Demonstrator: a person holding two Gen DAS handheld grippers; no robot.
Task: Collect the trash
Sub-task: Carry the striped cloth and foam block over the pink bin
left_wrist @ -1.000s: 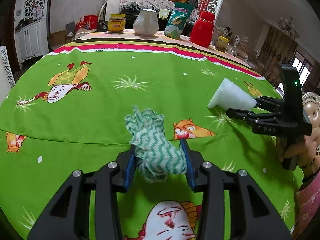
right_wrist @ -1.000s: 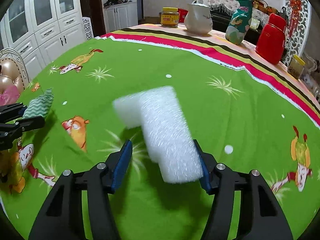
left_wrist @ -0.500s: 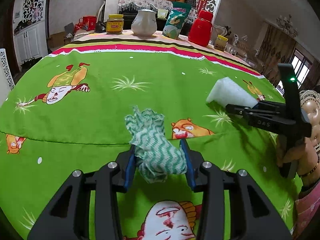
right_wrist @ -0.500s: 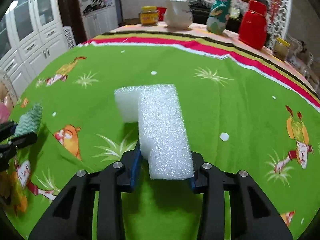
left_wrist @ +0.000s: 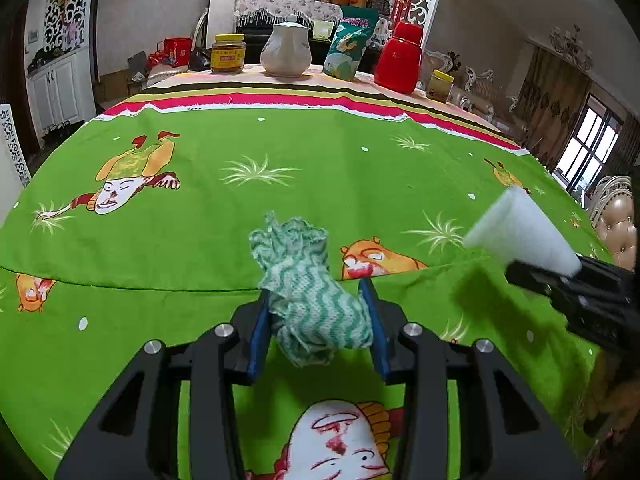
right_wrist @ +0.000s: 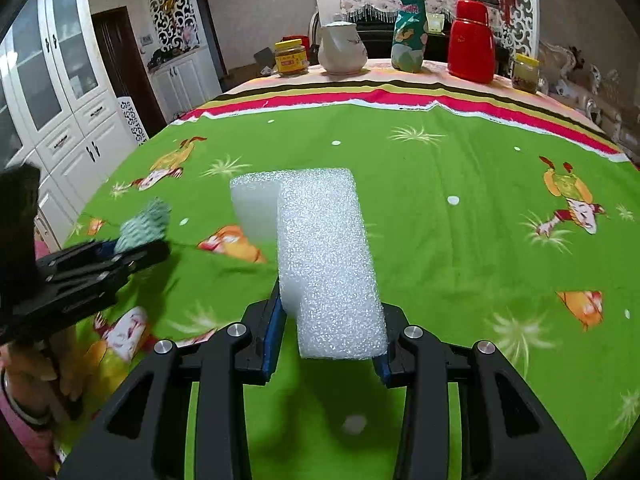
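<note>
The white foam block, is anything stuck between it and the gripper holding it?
No. The right gripper has just closed on the white foam block; its blue pads press straight against the block's sides with nothing between. The left gripper likewise pinches the green-striped cloth directly. No bin shows in either view.

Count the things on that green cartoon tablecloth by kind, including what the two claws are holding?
Trash pieces held: 2, crumpled green-and-white zigzag cloth, white foam block
Yellow-lidded jars: 2
White ceramic jug: 1
Green snack bag: 1
Red thermos flask: 1
Total: 7
</note>
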